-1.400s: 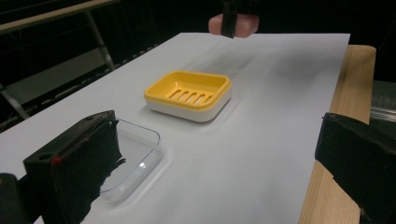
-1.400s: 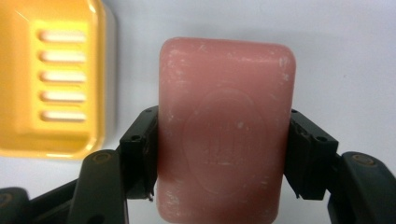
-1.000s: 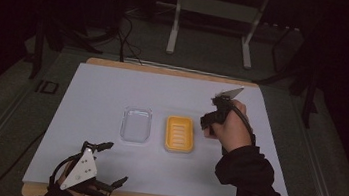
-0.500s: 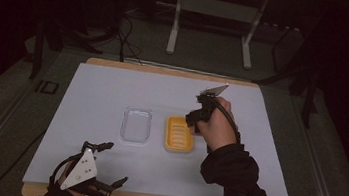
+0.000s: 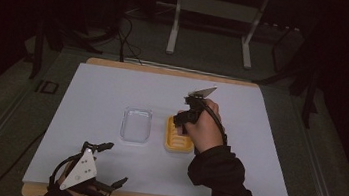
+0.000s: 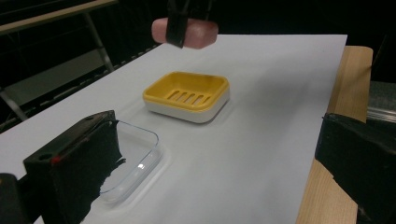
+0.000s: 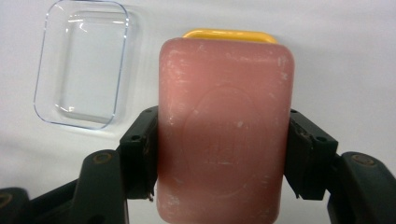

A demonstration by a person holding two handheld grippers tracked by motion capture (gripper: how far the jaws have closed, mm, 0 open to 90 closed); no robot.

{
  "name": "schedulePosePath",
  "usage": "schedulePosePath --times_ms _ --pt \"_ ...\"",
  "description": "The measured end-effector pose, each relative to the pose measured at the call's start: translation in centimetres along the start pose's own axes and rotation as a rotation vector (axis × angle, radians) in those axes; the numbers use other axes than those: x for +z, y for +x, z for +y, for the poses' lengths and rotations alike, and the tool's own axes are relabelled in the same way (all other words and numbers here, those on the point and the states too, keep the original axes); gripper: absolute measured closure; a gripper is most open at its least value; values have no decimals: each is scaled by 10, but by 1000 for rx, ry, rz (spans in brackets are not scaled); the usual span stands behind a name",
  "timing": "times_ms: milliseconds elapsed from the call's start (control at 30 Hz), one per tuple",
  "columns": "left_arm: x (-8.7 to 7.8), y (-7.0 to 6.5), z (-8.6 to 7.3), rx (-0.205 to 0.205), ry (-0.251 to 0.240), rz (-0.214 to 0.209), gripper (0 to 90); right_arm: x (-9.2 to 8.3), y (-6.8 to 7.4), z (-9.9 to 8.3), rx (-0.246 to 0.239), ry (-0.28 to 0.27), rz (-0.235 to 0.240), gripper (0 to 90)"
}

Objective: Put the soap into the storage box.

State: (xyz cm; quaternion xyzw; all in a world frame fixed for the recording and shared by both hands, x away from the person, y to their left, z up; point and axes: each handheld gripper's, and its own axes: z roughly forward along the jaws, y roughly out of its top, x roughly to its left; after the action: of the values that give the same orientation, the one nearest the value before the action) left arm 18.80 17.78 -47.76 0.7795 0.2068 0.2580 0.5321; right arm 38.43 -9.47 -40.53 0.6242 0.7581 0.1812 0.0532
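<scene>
I'm carrying the pink soap (image 7: 226,130) in the right gripper (image 7: 224,154), jaws clamped on its two long sides so it hangs flat, face down, ready to drop squarely. It's hovering just above the yellow dish (image 6: 187,95), whose slotted tray is waiting to take it. The clear lid (image 5: 136,124) is lying just beside the dish on the white mat (image 5: 92,98), out of the way. I'm keeping the left gripper (image 5: 104,165) parked near the table's front edge, jaws apart and holding nothing.
</scene>
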Motion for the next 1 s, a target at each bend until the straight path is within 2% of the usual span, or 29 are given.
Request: schedulePosePath --times_ms 100,133,200,300,400,767,1000 --pt "-1 0 0 0 -5 0 6 14 1 -2 8 8 12 375" --pt "-1 0 0 -1 -5 -1 6 18 0 -3 12 0 3 375" --pt "-1 0 0 -1 -5 -1 6 20 -1 -3 15 -1 -7 375" --pt "-1 0 0 0 -4 -5 6 31 -4 -6 32 13 6 375" --pt "-1 0 0 0 -3 -3 6 39 -4 -7 41 3 -1 375" --pt "-1 0 0 2 -2 -6 6 72 -3 -12 28 52 -44 374" --pt "0 -1 0 7 4 -10 6 79 -3 -9 23 64 -69 372"
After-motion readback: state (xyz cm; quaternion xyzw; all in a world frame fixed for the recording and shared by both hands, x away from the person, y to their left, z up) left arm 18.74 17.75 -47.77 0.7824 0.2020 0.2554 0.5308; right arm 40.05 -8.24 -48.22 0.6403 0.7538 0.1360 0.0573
